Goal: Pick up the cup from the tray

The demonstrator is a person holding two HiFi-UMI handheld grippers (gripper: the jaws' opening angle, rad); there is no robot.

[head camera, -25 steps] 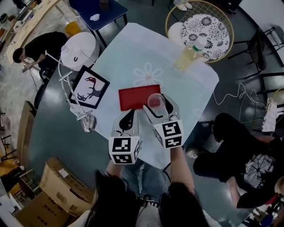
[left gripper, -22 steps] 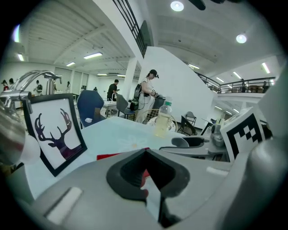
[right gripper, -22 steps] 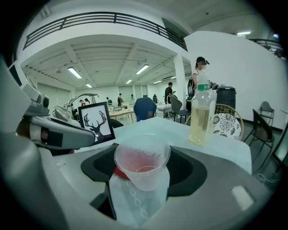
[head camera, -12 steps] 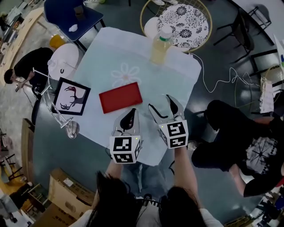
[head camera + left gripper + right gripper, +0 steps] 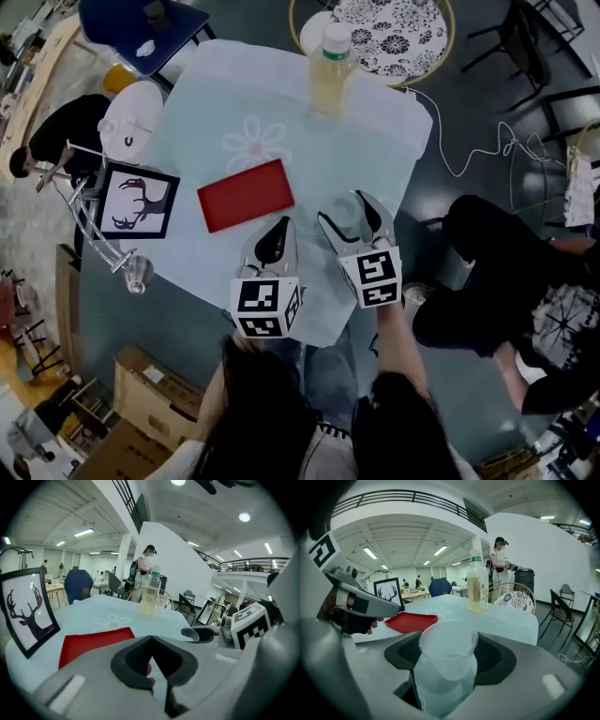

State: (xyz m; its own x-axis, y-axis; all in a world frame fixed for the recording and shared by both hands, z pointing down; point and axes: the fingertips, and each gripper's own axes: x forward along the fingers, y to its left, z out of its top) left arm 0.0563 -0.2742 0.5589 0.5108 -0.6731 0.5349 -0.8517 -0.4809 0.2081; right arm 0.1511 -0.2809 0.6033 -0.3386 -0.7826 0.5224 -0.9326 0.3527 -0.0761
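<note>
A clear plastic cup (image 5: pixel 447 665) sits upright between the jaws of my right gripper (image 5: pixel 353 219), which is shut on it. The cup hangs over the pale tablecloth, to the right of the red tray (image 5: pixel 246 194) and apart from it. The tray (image 5: pixel 412 621) is bare. My left gripper (image 5: pixel 274 242) hovers just right of the tray's near corner, jaws together with nothing between them. In the left gripper view the tray (image 5: pixel 93 641) lies ahead to the left and the right gripper (image 5: pixel 202 634) shows at the right.
A bottle of yellowish drink (image 5: pixel 328 70) stands at the table's far side. A framed deer picture (image 5: pixel 136 200) leans at the left edge beside a wire stand (image 5: pixel 94 211). A person sits at the right (image 5: pixel 506 272). Cardboard boxes (image 5: pixel 141 398) lie lower left.
Both grippers have drawn back toward me, away from the tray. The right one has carried the cup off the tray's right end toward the table's near edge.
</note>
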